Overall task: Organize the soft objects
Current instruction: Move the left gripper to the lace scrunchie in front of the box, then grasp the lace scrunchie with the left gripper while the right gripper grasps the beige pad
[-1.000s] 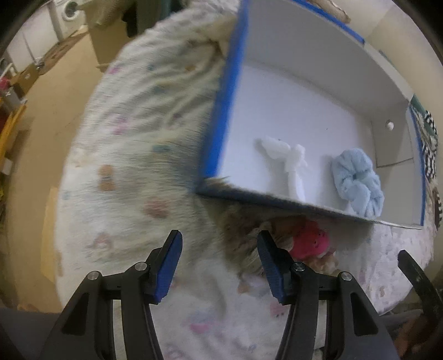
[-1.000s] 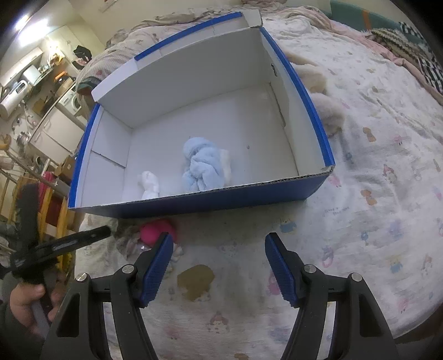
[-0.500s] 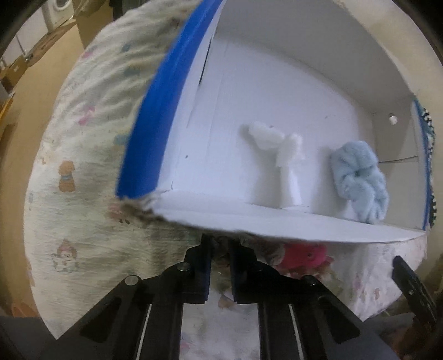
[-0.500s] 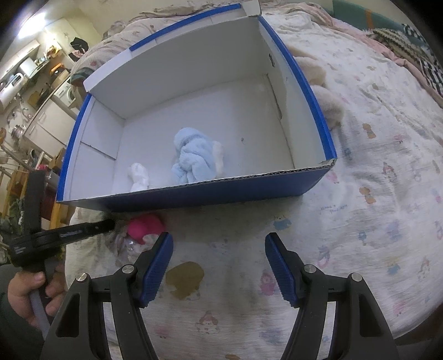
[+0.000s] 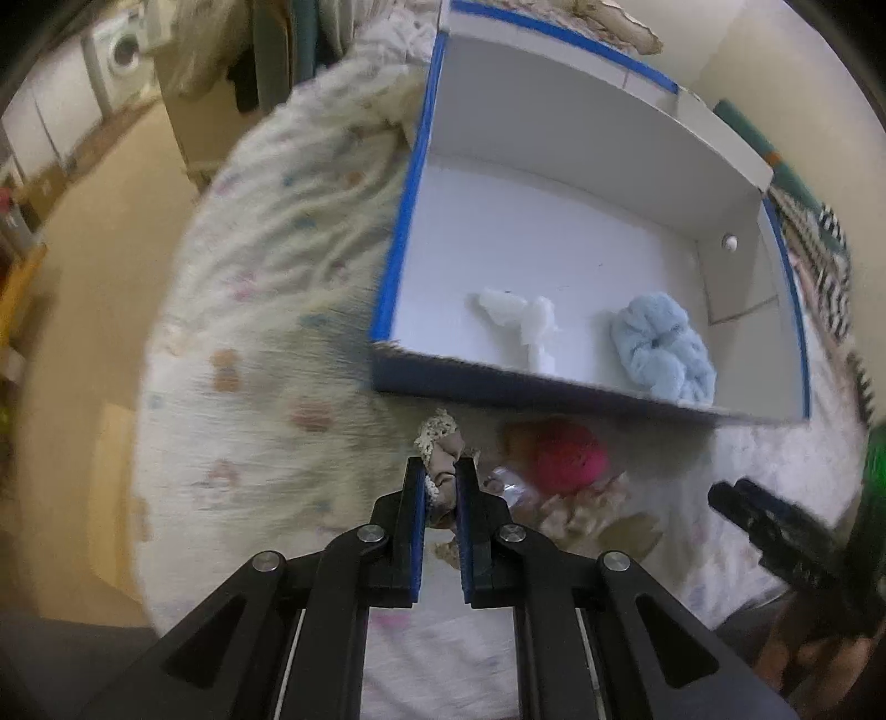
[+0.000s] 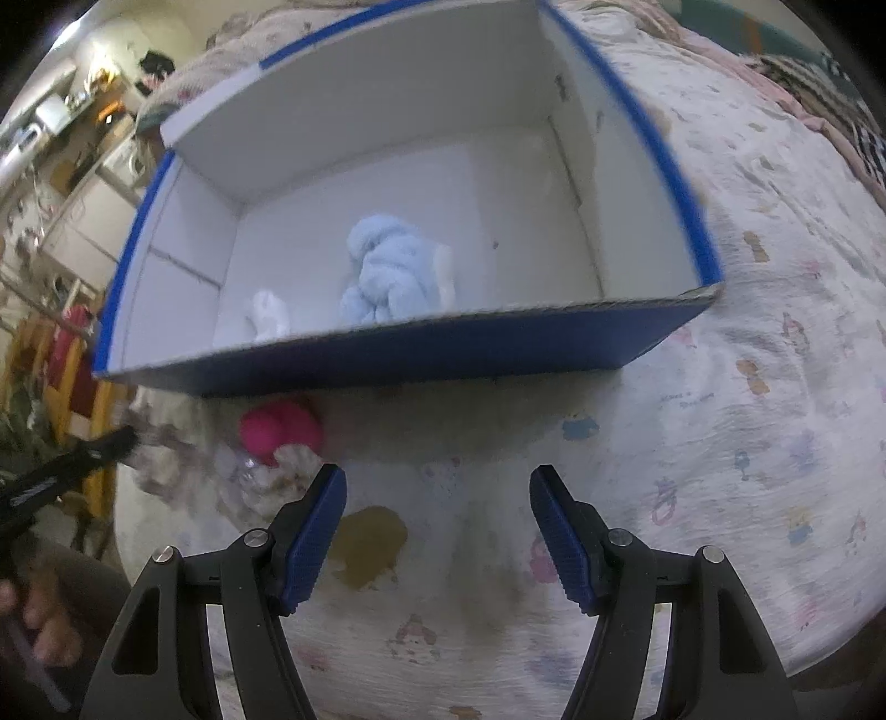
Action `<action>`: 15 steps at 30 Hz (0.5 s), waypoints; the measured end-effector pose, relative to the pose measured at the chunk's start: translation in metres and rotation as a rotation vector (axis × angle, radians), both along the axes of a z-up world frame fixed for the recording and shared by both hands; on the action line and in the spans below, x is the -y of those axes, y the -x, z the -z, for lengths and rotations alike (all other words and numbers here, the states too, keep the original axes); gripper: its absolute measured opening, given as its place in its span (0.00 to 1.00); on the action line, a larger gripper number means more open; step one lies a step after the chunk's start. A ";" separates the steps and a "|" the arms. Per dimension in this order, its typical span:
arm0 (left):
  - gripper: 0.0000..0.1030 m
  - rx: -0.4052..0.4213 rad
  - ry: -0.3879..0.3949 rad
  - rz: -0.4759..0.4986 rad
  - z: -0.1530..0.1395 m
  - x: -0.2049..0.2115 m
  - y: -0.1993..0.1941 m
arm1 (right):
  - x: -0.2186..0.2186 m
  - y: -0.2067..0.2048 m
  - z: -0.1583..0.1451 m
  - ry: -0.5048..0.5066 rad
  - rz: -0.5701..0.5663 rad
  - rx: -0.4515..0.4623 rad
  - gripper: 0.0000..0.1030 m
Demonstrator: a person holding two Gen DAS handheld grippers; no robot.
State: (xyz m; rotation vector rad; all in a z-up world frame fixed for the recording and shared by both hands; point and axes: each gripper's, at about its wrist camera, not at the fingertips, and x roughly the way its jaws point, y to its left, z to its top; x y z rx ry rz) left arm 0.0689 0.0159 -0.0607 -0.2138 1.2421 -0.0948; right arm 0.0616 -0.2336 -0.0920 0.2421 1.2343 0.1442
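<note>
My left gripper (image 5: 441, 471) is shut on a beige lace-trimmed cloth (image 5: 440, 443) and holds it just in front of the blue box (image 5: 498, 385). The box is white inside and holds a white soft item (image 5: 520, 324) and a light blue scrunchie (image 5: 662, 346). A pink soft ball (image 5: 565, 454) lies on the bed beside more small soft pieces, below the box's near wall. In the right wrist view the box (image 6: 443, 349), scrunchie (image 6: 393, 274) and pink ball (image 6: 282, 429) show. My right gripper (image 6: 437, 498) is open and empty above the bedsheet.
The printed bedsheet (image 6: 747, 387) covers the bed around the box. A brown stain (image 6: 368, 545) marks the sheet near my right gripper. The bed's left edge drops to a tan floor (image 5: 83, 249). A washing machine (image 5: 119, 52) stands far left.
My left gripper closed on the beige cloth by the box's near wall, then pulled back and up with it. The right gripper stayed open and barely moved.
</note>
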 end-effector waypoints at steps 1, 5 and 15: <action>0.09 0.017 -0.039 0.011 -0.005 0.001 0.006 | -0.004 -0.001 0.003 0.008 -0.012 -0.010 0.70; 0.09 0.036 -0.056 0.031 -0.009 0.005 0.017 | -0.021 -0.005 0.016 0.010 -0.074 -0.059 0.70; 0.09 0.046 -0.081 0.066 -0.005 0.013 0.018 | -0.065 -0.007 0.044 0.056 -0.218 -0.151 0.70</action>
